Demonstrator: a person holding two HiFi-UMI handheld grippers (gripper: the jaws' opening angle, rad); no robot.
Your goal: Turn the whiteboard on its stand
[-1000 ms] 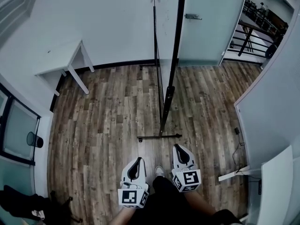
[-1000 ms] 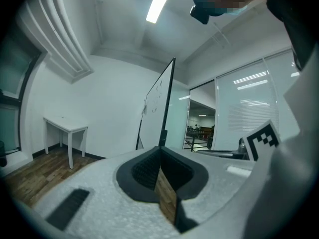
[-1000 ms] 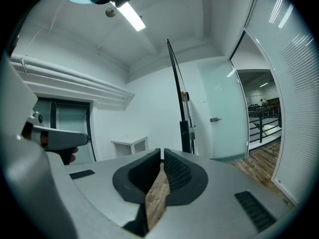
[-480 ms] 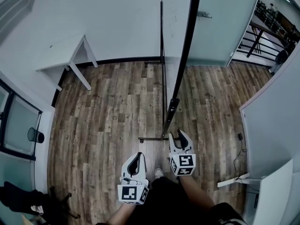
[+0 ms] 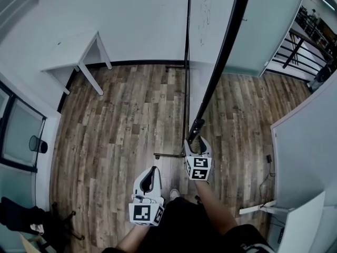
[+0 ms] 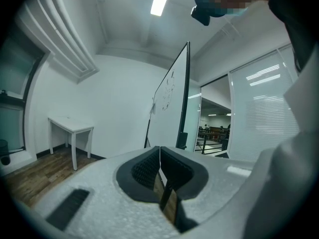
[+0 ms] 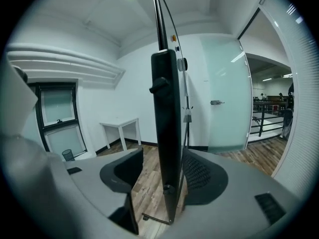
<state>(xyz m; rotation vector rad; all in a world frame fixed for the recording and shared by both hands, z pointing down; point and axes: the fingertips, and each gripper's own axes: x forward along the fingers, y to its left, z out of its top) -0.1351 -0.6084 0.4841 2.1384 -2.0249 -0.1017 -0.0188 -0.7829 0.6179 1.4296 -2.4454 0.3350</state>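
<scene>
The whiteboard (image 5: 208,15) stands edge-on ahead of me, its black frame edge (image 5: 221,62) slanting down to a lower corner near my right gripper (image 5: 196,139). The stand's post (image 5: 187,78) and foot bar (image 5: 169,155) are just left of it. In the right gripper view the black frame edge (image 7: 167,133) runs upright between the jaws of the right gripper (image 7: 162,156). Those jaws have just been opening and stand apart, with a gap on the left side. My left gripper (image 5: 153,170) hangs back lower left, shut and empty (image 6: 159,151). The whiteboard (image 6: 172,108) shows ahead of it.
A white table (image 5: 79,62) stands at the back left wall, a dark bin (image 5: 38,144) by the window at left. A frosted glass door (image 5: 263,25) is behind the board, a white partition (image 5: 310,141) at right, a cable (image 5: 266,175) on the wood floor.
The right gripper has moved forward from beside the left one to the whiteboard's lower frame edge, and its jaws have opened around it. The left gripper stays shut and low.
</scene>
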